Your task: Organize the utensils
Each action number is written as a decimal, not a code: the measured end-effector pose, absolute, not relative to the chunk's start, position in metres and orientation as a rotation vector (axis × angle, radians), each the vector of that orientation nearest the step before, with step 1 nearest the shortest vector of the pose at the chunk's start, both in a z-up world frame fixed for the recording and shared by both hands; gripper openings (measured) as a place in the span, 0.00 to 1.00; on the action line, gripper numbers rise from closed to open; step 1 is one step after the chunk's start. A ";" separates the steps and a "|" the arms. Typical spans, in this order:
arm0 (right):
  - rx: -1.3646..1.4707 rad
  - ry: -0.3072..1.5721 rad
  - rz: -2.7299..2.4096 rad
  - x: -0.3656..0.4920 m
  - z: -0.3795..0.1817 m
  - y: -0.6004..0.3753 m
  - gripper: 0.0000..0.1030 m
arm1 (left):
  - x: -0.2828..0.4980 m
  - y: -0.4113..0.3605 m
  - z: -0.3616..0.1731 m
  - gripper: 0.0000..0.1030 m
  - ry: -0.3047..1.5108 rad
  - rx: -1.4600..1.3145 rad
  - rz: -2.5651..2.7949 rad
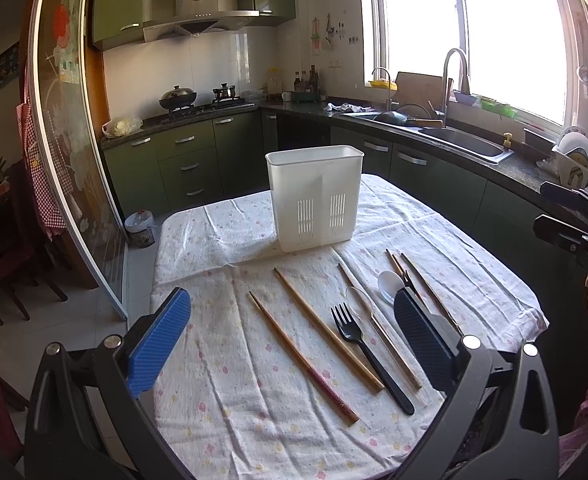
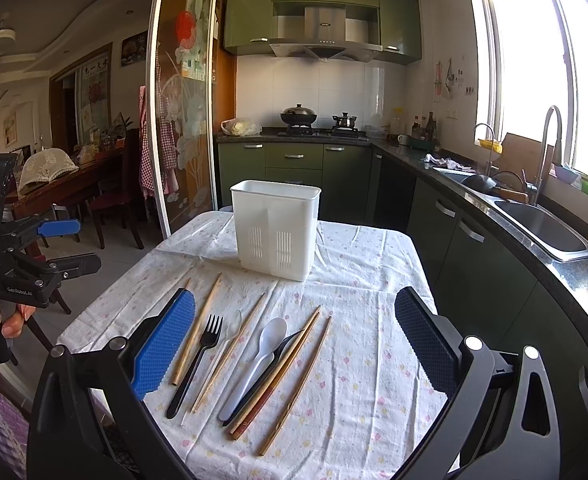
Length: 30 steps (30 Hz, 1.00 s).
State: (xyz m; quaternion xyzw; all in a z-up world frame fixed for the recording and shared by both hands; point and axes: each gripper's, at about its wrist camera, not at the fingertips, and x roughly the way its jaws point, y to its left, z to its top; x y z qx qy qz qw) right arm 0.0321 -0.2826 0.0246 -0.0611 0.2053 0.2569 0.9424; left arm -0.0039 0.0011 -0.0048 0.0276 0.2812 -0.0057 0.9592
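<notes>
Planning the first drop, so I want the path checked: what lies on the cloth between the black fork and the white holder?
Only bare floral tablecloth between the black fork and the white holder; the right wrist view shows it best.

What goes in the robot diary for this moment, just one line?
step: start | left gripper: open, empty | right gripper: open, empty | chopsticks, black fork, spoons: on tablecloth | white holder: upright

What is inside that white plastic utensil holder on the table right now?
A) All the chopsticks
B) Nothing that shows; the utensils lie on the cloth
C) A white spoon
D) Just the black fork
B: the white utensil holder shows nothing sticking out, while the chopsticks, black fork and white spoon lie on the tablecloth.
</notes>
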 end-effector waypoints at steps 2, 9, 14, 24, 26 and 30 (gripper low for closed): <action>-0.124 0.419 0.524 0.032 0.025 -0.282 0.96 | -0.004 0.001 -0.005 0.94 0.571 0.057 -0.009; -0.122 0.424 0.527 0.035 0.019 -0.284 0.96 | -0.003 -0.001 -0.005 0.94 0.573 0.061 -0.003; -0.123 0.423 0.526 0.035 0.019 -0.283 0.96 | -0.003 -0.001 -0.005 0.94 0.574 0.063 -0.005; -0.122 0.421 0.528 0.034 0.020 -0.284 0.96 | -0.003 0.000 -0.004 0.94 0.576 0.063 -0.004; -0.123 0.421 0.530 0.034 0.020 -0.284 0.96 | -0.003 0.000 -0.004 0.94 0.576 0.065 -0.003; -0.120 0.422 0.533 0.034 0.021 -0.284 0.96 | -0.004 0.000 -0.004 0.94 0.575 0.065 -0.002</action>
